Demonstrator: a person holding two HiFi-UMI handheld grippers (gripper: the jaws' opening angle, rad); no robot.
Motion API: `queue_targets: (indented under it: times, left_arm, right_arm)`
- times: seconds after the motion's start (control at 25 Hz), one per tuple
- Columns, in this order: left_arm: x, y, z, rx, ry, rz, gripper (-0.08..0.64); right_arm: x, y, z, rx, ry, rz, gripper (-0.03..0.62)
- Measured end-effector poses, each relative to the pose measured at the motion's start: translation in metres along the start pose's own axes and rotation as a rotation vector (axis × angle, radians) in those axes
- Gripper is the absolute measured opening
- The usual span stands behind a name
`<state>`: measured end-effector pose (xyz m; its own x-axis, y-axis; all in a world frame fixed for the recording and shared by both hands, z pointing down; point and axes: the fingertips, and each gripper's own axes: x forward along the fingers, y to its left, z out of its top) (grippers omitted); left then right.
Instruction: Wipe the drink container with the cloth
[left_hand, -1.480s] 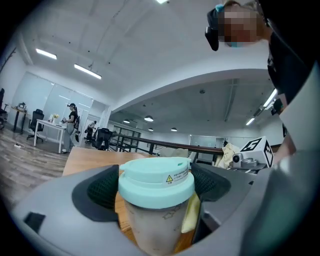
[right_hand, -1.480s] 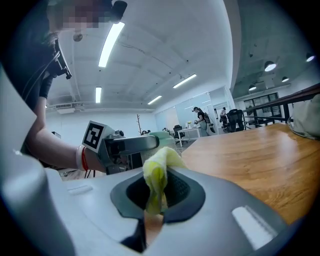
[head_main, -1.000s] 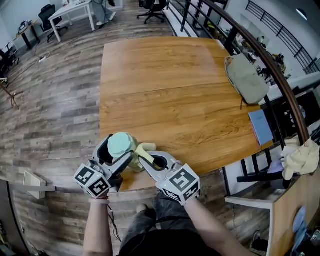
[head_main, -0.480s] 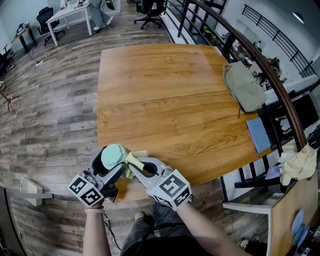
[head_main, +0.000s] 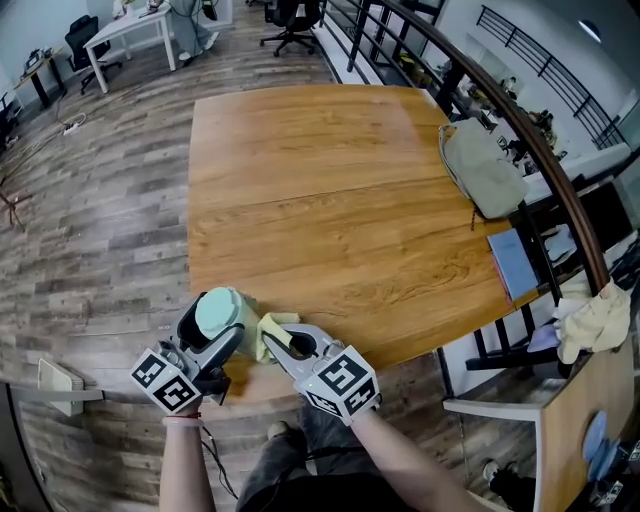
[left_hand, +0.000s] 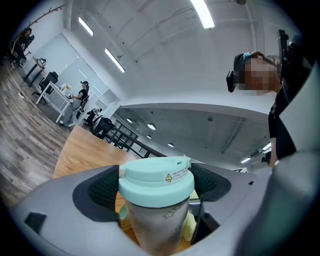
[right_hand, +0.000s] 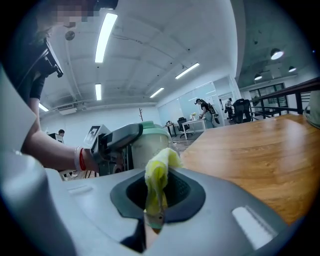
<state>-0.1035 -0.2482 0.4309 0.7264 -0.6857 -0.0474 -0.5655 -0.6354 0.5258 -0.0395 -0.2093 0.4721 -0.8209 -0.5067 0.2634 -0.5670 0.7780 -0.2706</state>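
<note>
A pale drink container (head_main: 222, 318) with a mint-green lid (left_hand: 156, 181) stands at the near left corner of the wooden table (head_main: 330, 190). My left gripper (head_main: 215, 335) is shut on it, its dark pads (left_hand: 100, 187) pressing on both sides just below the lid. My right gripper (head_main: 285, 345) is shut on a yellow cloth (right_hand: 156, 182), which bunches up out of the closed jaws. In the head view the cloth (head_main: 272, 330) lies against the container's right side. The container (right_hand: 147, 145) shows just behind the cloth in the right gripper view.
A beige bag (head_main: 482, 170) lies at the table's right edge, with a blue notebook (head_main: 515, 262) nearer to me. A dark railing (head_main: 520, 120) runs along the right. A cream cloth (head_main: 598, 320) hangs on a rack at far right. Wood floor lies to the left.
Both grippers, with the container and the cloth, have drifted down and left in the head view, toward the table's near left corner. Both grips are unchanged.
</note>
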Motion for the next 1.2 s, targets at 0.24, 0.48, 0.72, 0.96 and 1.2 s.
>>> queue_targets:
  times: [0.24, 0.48, 0.72, 0.96, 1.2]
  left_arm:
    - [-0.001, 0.001, -0.002, 0.004, 0.001, 0.001, 0.434]
    - [-0.002, -0.002, -0.003, 0.020, 0.013, -0.038, 0.434]
    - [-0.004, -0.003, -0.002, 0.025, 0.012, -0.052, 0.434]
    - [-0.007, -0.012, -0.003, 0.068, 0.026, -0.082, 0.434]
    - [-0.008, -0.030, -0.010, 0.168, 0.068, -0.190, 0.434]
  right_arm:
    - [-0.006, -0.006, -0.028, 0.021, 0.038, -0.041, 0.023]
    - [-0.010, -0.008, -0.047, 0.046, 0.058, -0.077, 0.023]
    - [-0.013, -0.012, -0.063, 0.065, 0.083, -0.112, 0.023]
    - [-0.016, -0.014, -0.071, 0.084, 0.116, -0.161, 0.025]
    - [-0.021, 0.002, 0.000, 0.079, -0.092, -0.057, 0.023]
